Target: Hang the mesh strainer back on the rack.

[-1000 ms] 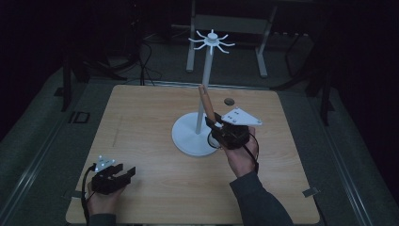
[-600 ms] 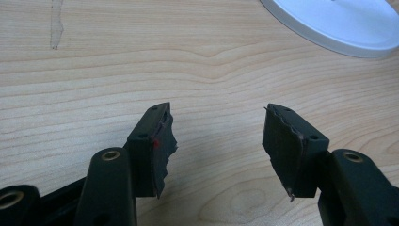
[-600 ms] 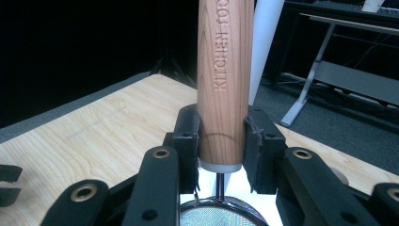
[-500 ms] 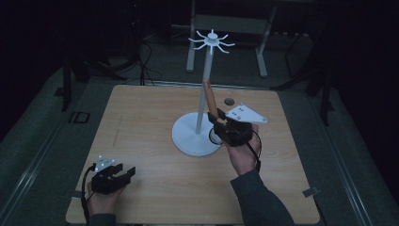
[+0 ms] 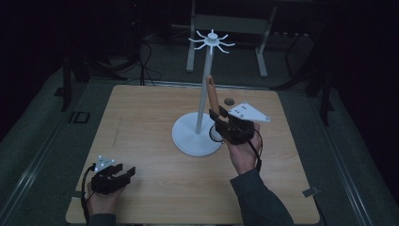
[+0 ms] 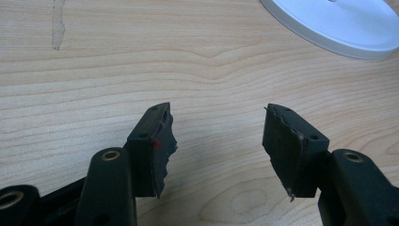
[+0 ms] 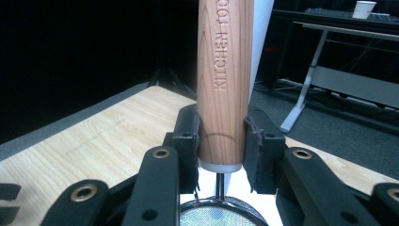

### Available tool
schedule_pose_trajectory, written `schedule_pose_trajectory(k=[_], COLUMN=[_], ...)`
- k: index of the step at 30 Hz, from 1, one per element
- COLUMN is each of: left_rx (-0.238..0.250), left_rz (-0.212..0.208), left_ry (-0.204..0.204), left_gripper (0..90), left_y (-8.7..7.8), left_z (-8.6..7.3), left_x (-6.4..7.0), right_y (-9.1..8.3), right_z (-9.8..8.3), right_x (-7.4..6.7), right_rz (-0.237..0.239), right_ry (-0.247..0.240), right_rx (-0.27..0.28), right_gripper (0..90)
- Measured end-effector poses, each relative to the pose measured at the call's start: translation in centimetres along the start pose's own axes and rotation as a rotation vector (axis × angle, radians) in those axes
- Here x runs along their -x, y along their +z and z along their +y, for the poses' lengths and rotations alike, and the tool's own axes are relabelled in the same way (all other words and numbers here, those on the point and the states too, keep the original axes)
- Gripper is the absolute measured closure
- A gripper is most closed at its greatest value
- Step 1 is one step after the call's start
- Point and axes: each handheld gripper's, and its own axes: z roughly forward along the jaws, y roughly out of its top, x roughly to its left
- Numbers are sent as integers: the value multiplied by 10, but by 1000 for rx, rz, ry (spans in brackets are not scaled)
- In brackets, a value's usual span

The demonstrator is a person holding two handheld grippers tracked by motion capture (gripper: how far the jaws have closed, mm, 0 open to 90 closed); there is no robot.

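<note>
This looks like a lab or test room set up for recording, dim all round with the light falling on one pale wooden worktop (image 5: 141,141). Grey carpet floor (image 5: 42,141) surrounds it, cables (image 5: 141,56) trail across it near dark stands, and a metal-legged desk (image 7: 339,52) sits behind, a paper cup (image 7: 364,8) on its top.

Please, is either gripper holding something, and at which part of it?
The right gripper holds a small strainer by the lower end of its wooden handle. The left gripper is open, holding nothing.
</note>
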Motion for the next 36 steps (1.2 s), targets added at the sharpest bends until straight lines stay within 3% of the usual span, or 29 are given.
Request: schedule_pose_trajectory(k=[36], left_rx=[2], left_rz=[-1], left_ry=[-4], left_gripper=[432], left_y=[0], left_z=[0], left_x=[0], right_y=[-11], right_z=[19], right_x=[14], right_rz=[-26], right_ry=[67], right_rx=[87], right_gripper=[690])
